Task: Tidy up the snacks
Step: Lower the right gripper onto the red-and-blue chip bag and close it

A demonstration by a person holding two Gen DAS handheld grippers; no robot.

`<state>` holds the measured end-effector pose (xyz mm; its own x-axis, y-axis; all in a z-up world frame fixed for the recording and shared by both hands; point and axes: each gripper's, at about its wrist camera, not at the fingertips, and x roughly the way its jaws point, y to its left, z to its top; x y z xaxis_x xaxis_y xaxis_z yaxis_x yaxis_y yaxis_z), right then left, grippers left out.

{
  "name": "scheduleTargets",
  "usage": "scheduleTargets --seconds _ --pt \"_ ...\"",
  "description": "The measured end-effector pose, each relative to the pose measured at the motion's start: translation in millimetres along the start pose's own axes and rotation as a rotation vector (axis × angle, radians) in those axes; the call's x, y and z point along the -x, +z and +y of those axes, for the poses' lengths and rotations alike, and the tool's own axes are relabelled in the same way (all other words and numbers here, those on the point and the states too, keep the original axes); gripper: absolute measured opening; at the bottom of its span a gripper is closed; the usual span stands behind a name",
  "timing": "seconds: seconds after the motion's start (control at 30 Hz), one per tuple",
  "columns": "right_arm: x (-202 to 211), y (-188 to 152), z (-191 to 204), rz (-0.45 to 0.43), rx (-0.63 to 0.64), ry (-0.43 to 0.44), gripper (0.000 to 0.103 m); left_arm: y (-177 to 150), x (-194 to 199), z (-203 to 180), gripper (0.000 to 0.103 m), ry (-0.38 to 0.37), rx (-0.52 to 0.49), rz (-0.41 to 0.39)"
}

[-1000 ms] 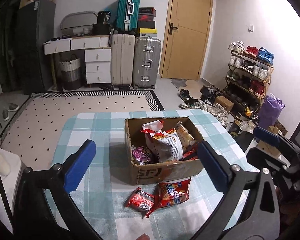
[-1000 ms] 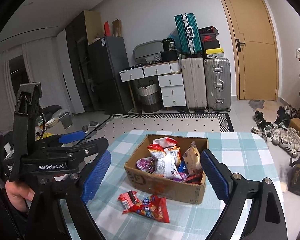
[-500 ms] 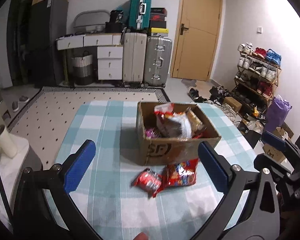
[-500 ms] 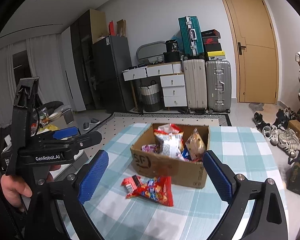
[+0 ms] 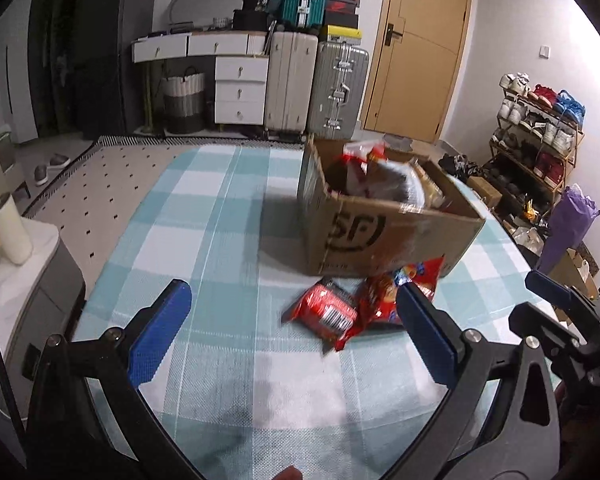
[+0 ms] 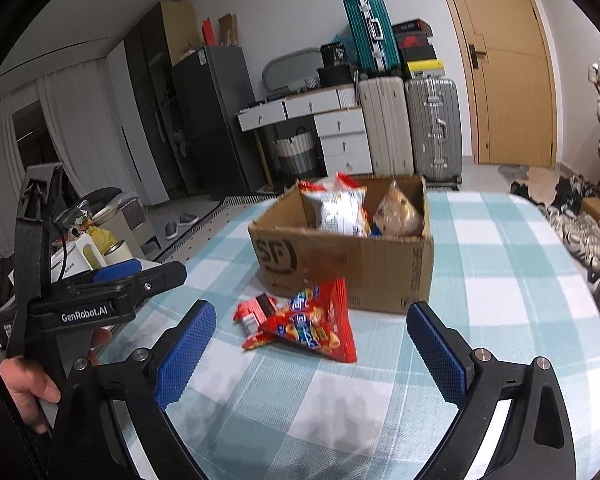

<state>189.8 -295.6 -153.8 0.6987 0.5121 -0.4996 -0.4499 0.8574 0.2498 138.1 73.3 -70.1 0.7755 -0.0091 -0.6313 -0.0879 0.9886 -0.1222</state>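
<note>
The right gripper (image 6: 310, 346) is wide open with nothing in it; its jaws have just been opening. The left gripper (image 5: 290, 332) is open and empty too. Two red snack bags (image 6: 312, 326) lie on the table (image 6: 500, 280) at twelve o'clock, touching the box (image 6: 340, 256). A good grab would come down low and pinch one bag's edge. The box stands close behind, so there is little room.
</note>
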Motion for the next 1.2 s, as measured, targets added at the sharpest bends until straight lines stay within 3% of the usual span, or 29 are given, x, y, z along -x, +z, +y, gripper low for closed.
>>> scheduleTargets --seconds 0.27,0.6,1.2 --pt "-43.2 -7.7 -14.4 0.074 -0.049 0.013 0.098 -17.5 -29.7 8.0 0.102 -0.014 0.015 0.048" --pt "-91.2 -12.8 -22.5 0.151 -0.077 0.036 0.098 -24.4 -40.1 13.5 0.102 -0.019 0.012 0.065" --pt "-146.5 -5.8 -18.2 0.207 -0.105 0.059 0.098 -34.4 -51.9 21.5 0.102 -0.022 0.017 0.097"
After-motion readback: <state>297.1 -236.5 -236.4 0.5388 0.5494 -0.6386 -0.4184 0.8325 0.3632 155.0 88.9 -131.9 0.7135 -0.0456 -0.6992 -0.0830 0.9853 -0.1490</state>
